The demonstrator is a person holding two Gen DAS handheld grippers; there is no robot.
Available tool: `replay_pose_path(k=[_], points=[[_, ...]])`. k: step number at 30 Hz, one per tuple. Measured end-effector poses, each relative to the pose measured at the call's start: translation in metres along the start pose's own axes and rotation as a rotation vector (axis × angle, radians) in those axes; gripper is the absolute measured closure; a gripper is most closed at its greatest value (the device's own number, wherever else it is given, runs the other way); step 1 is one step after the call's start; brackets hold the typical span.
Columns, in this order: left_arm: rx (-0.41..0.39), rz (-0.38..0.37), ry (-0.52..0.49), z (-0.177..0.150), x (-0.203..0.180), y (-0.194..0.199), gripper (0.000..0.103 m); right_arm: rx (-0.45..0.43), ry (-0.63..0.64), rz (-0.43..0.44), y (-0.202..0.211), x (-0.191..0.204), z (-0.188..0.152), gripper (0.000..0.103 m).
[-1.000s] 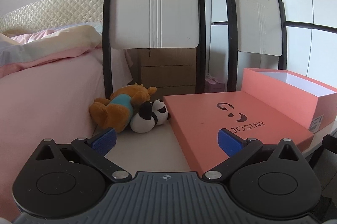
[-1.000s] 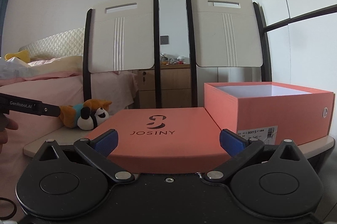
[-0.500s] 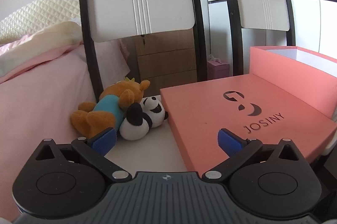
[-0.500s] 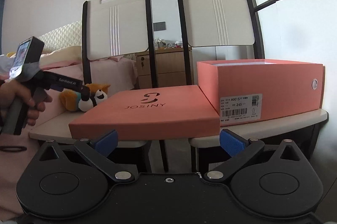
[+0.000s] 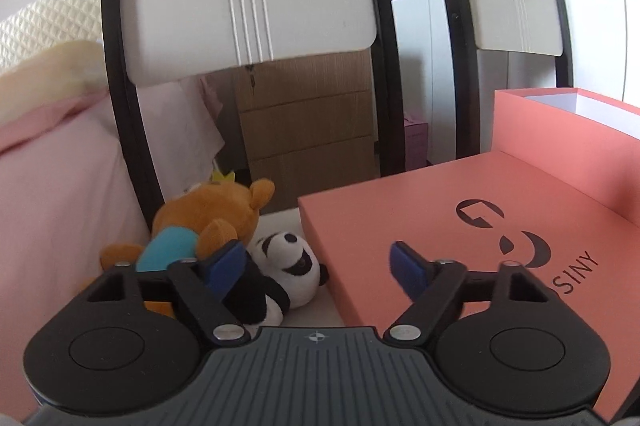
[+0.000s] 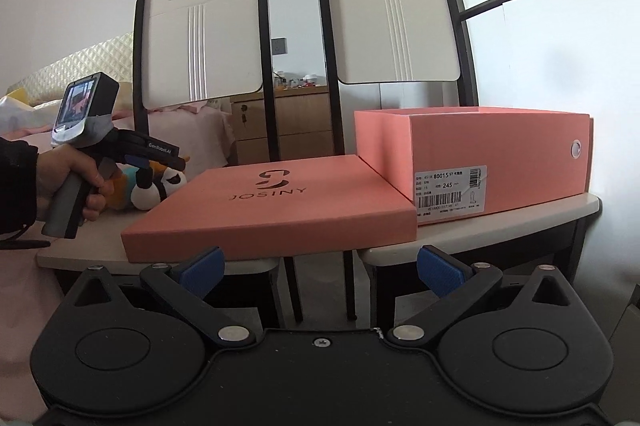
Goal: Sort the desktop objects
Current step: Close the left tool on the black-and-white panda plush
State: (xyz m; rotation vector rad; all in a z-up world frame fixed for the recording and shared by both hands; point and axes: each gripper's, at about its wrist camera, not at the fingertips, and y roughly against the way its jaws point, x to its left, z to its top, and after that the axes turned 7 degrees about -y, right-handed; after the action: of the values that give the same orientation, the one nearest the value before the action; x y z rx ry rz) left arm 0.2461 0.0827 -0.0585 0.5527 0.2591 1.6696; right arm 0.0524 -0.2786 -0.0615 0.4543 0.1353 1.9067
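A panda plush [image 5: 288,262] and an orange bear plush [image 5: 208,226] lie together on the left chair seat, left of a salmon JOSINY box lid [image 5: 460,238]. My left gripper [image 5: 318,266] is open and low over the panda, its left finger touching the plush pair. The open salmon shoe box [image 6: 480,158] stands on the right chair seat, against the lid [image 6: 272,206]. My right gripper [image 6: 320,270] is open and empty, held back in front of the chairs. The left gripper [image 6: 176,166] and plushes [image 6: 152,190] show in the right wrist view too.
Two white chair backs [image 6: 204,42] [image 6: 392,22] rise behind the seats. A pink bed [image 5: 48,166] lies to the left. A wooden drawer unit [image 5: 308,130] stands behind the chairs. The seat front edges [image 6: 480,238] face my right gripper.
My left gripper has moved forward and down onto the plush toys. My right gripper has pulled back and lower, away from the lid.
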Motion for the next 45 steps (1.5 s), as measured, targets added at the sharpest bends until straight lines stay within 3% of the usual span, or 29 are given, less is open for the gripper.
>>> replay_pose_path(k=[5, 9, 12, 14, 20, 39, 45], points=[[-0.009, -0.028, 0.001, -0.008, -0.002, -0.004, 0.037, -0.003, 0.013, -0.002, 0.004, 0.01, -0.023, 0.001], [0.004, -0.02, 0.032, -0.011, 0.003, -0.01, 0.045, -0.091, 0.098, -0.029, 0.012, 0.011, -0.045, 0.001], [0.009, -0.052, 0.083, -0.009, 0.011, -0.011, 0.05, -0.1, 0.119, -0.022, 0.009, 0.002, -0.056, 0.001], [-0.015, -0.034, 0.067, -0.01, 0.01, -0.01, 0.05, -0.09, 0.12, -0.024, 0.004, -0.004, -0.061, 0.001], [-0.004, 0.01, 0.077, -0.017, 0.012, -0.012, 0.068, -0.066, 0.143, -0.029, -0.007, -0.023, -0.081, 0.001], [-0.064, 0.15, 0.067, -0.013, 0.016, 0.006, 0.067, -0.015, 0.101, -0.077, -0.03, -0.05, -0.096, 0.001], [-0.019, 0.16, 0.085, -0.016, 0.019, 0.0, 0.066, 0.009, 0.091, -0.079, -0.038, -0.053, -0.097, 0.001]])
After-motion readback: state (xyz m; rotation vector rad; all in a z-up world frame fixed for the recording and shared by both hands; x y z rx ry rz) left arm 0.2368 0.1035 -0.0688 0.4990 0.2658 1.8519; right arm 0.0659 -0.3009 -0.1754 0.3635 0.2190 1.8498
